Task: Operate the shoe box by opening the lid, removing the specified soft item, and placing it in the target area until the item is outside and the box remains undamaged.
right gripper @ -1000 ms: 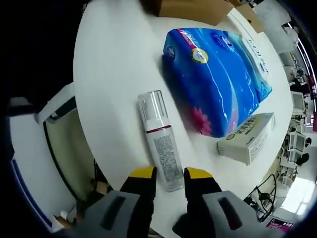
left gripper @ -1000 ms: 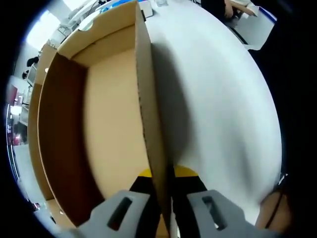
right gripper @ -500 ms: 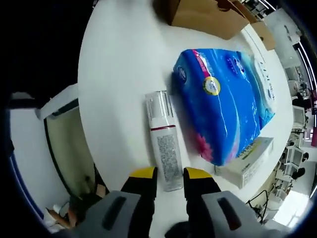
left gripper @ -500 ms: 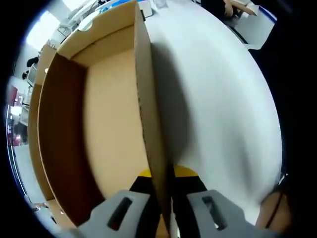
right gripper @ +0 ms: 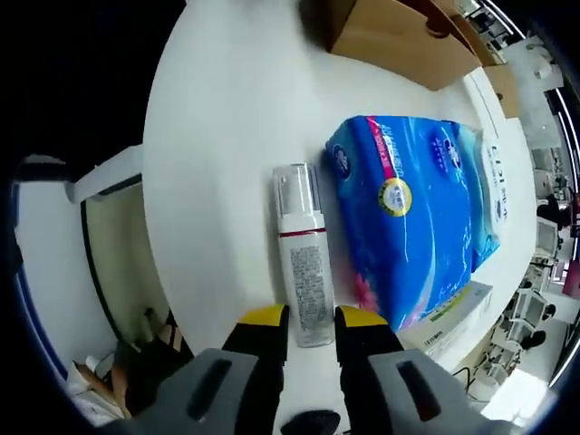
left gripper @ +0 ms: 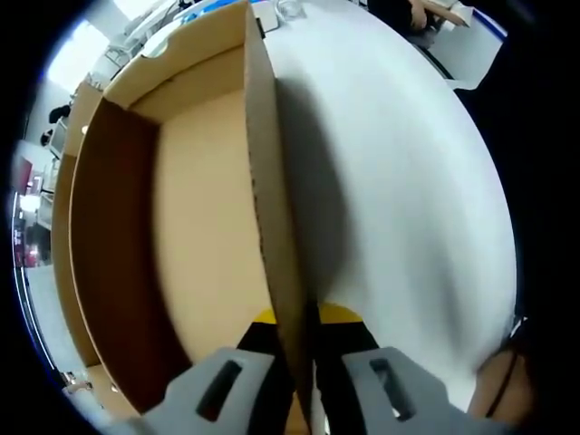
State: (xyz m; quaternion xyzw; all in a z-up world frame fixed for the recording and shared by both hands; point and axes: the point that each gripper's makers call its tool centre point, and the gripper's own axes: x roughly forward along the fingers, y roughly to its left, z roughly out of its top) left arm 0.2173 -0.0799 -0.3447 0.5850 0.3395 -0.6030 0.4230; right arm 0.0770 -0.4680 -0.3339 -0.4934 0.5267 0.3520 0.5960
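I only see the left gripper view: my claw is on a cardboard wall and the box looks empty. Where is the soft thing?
Observer: In the right gripper view, a soft blue pack lies on the white table.
Operator: Is anything next to it?
Observer: Yes, a bottle with a clear cap lies alongside it, its base between the tips of the right claw.
Operator: Anything else?
Observer: A small white carton peeks out past the pack, near the table's edge.
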